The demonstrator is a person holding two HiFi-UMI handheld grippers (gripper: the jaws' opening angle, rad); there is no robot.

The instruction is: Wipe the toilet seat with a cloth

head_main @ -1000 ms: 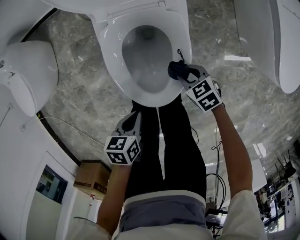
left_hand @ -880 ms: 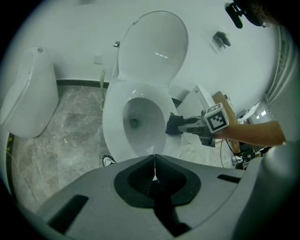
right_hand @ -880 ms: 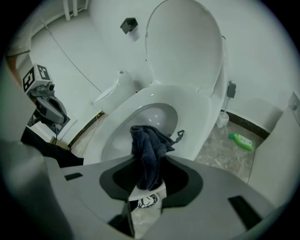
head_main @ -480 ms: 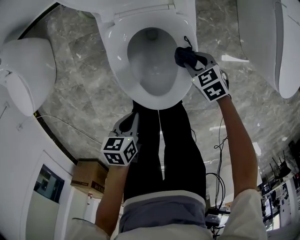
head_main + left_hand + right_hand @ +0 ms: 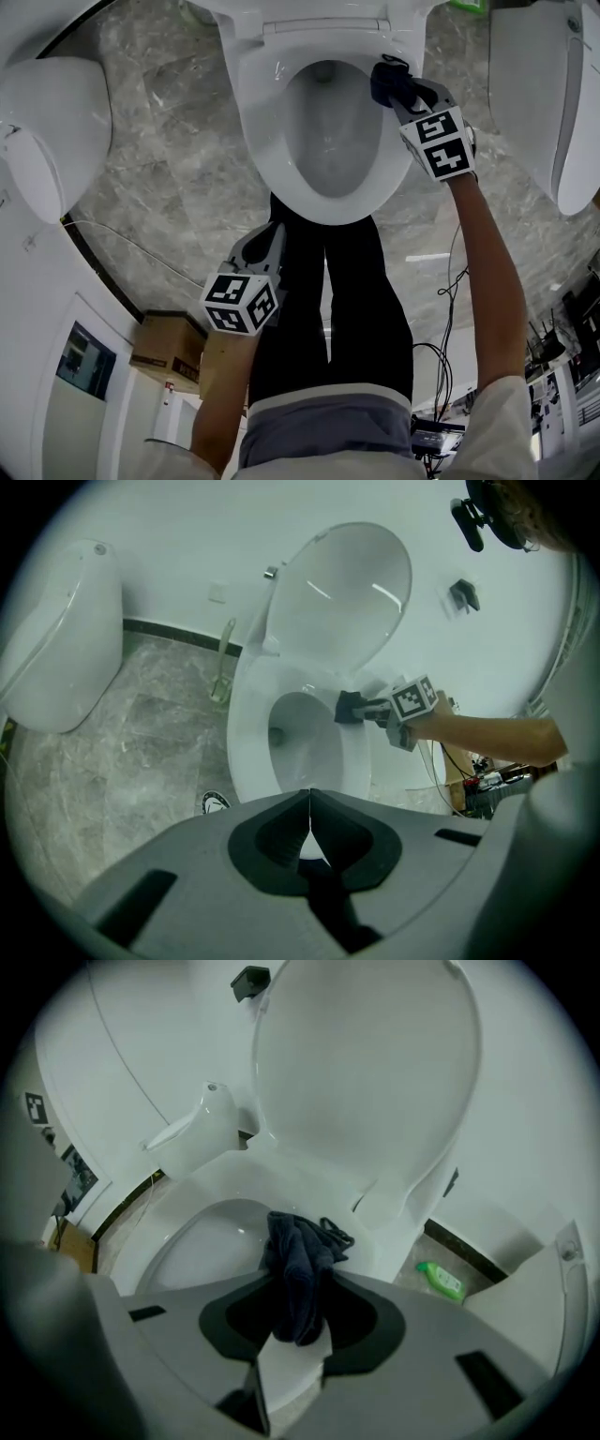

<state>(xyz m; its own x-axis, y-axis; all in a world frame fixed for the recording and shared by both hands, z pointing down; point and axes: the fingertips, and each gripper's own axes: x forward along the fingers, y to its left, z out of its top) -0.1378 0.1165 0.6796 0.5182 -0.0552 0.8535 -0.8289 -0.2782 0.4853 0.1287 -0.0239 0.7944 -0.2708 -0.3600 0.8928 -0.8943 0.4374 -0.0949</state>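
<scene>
Your right gripper (image 5: 399, 90), fingers clamped on the cloth (image 5: 386, 79), has slid back along the toilet seat (image 5: 265, 141) to its rear right, so that side looks wiped; your left gripper (image 5: 270, 234) idles, fingers together, empty

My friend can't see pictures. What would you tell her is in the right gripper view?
The right gripper is shut on a dark cloth, holding it over the white toilet seat. The lid stands open behind, and a green bottle lies on the floor at the right.
</scene>
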